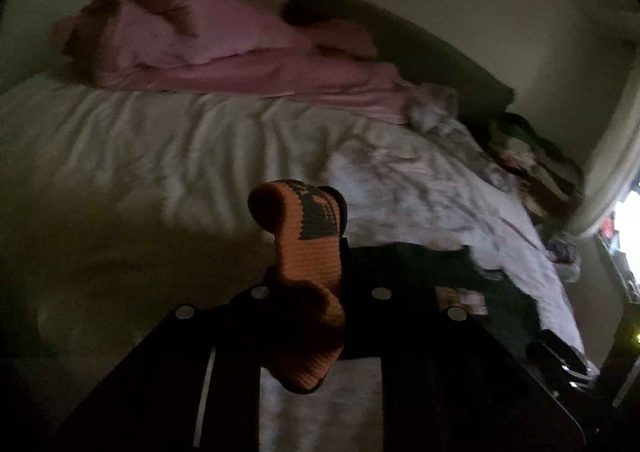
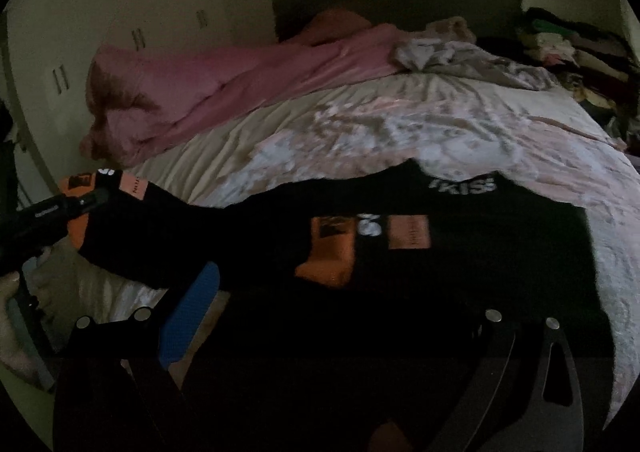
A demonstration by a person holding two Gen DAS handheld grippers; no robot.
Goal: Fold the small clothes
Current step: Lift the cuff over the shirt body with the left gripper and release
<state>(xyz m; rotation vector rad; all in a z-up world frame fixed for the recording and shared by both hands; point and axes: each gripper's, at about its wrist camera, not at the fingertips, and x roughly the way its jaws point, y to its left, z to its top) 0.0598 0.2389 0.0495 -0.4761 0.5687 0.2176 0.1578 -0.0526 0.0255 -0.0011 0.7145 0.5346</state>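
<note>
- The left gripper is closed on an orange and black sock; the sock stands up between the two jaws, and its lower part hangs down toward the camera.
- In the right wrist view this same sock is at far left, stretched from the left gripper toward the middle of the bed.
- A second sock, w/ same orange patch and labels, lies flat on a black garment on the bed, near the front edge.
- The right gripper is wide open, nothing in it. Its blue pad shows at left; the other finger is at the far right, dark.
- I judge the step is to pair the two socks, i.e. bring the held one over the flat one.
- To do it well: lower the held sock so toe meets toe and cuff meets cuff, approx. edge on edge, before letting go.
- The right gripper should press or pinch the flat sock only, not the black garment under it; both are dark, so this is easy to get wrong.
- The pink blanket is well apart, no obstacle.
</note>
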